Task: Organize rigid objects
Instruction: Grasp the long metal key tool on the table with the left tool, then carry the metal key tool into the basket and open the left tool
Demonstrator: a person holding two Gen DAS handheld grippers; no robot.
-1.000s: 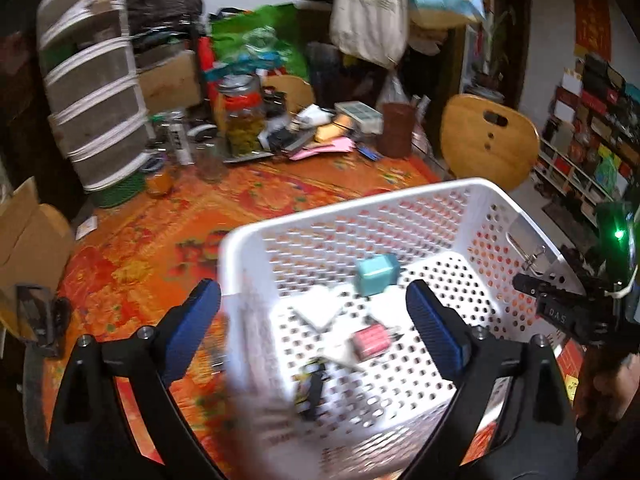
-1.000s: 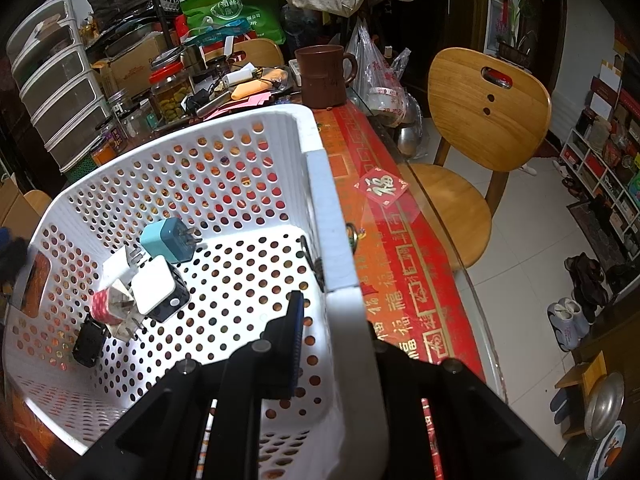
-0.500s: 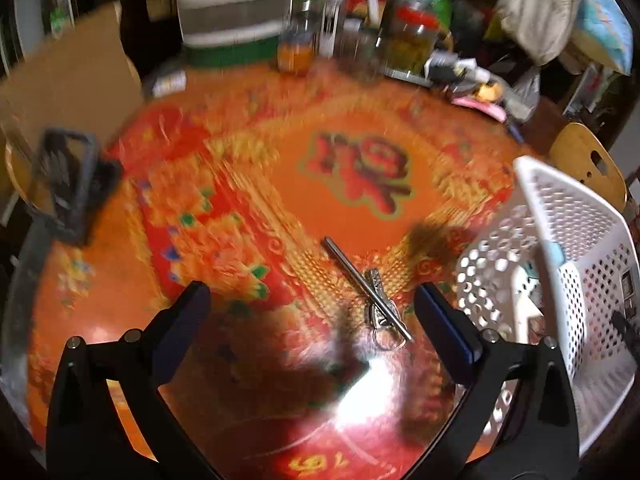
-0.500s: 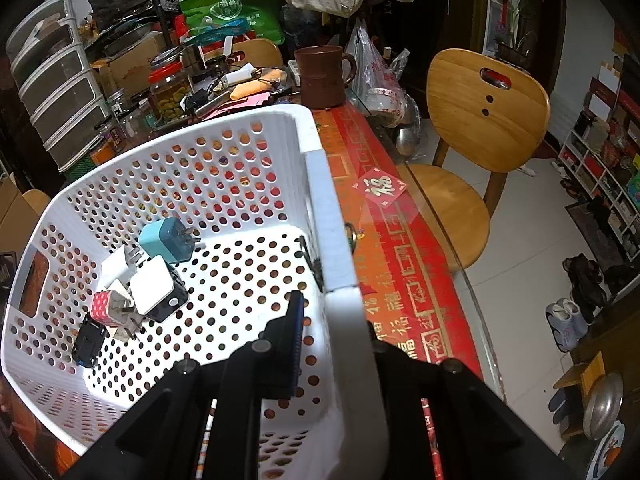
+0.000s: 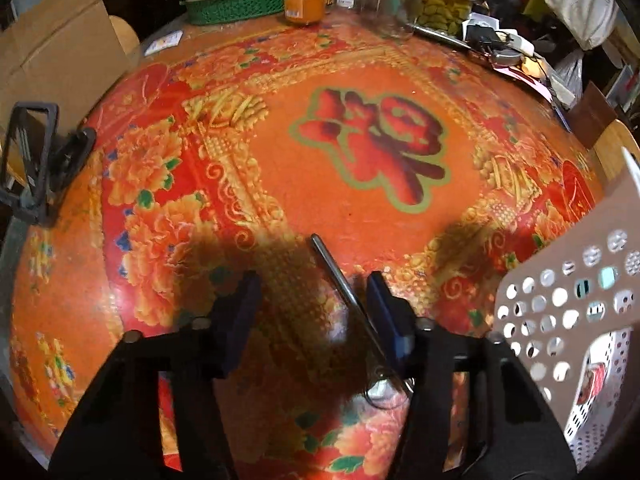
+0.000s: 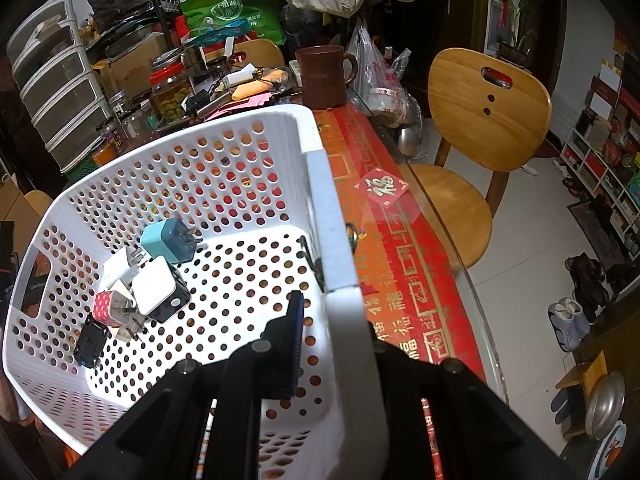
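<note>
A thin metal rod tool with a key ring (image 5: 344, 284) lies on the red patterned tablecloth (image 5: 360, 184). My left gripper (image 5: 312, 304) is low over it, open, its fingers on either side of the rod, which lies close to the right finger (image 5: 384, 312). My right gripper (image 6: 332, 320) is shut on the rim of the white perforated basket (image 6: 328, 216), which also shows at the right edge of the left wrist view (image 5: 560, 320). Inside lie several chargers: a teal one (image 6: 168, 240), a white one (image 6: 154, 290), a pink one (image 6: 108, 308) and a black one (image 6: 90, 340).
Jars (image 5: 444, 0), an orange pot (image 5: 304, 0) and a green tray (image 5: 236, 8) crowd the table's far side. A black clamp (image 5: 32, 168) sits at the left edge. A brown mug (image 6: 324, 76) and a wooden chair (image 6: 480, 120) stand beyond the basket.
My left gripper swung from over the basket to the tablecloth, dropped lower and narrowed around the metal rod. My right gripper kept its hold on the basket rim.
</note>
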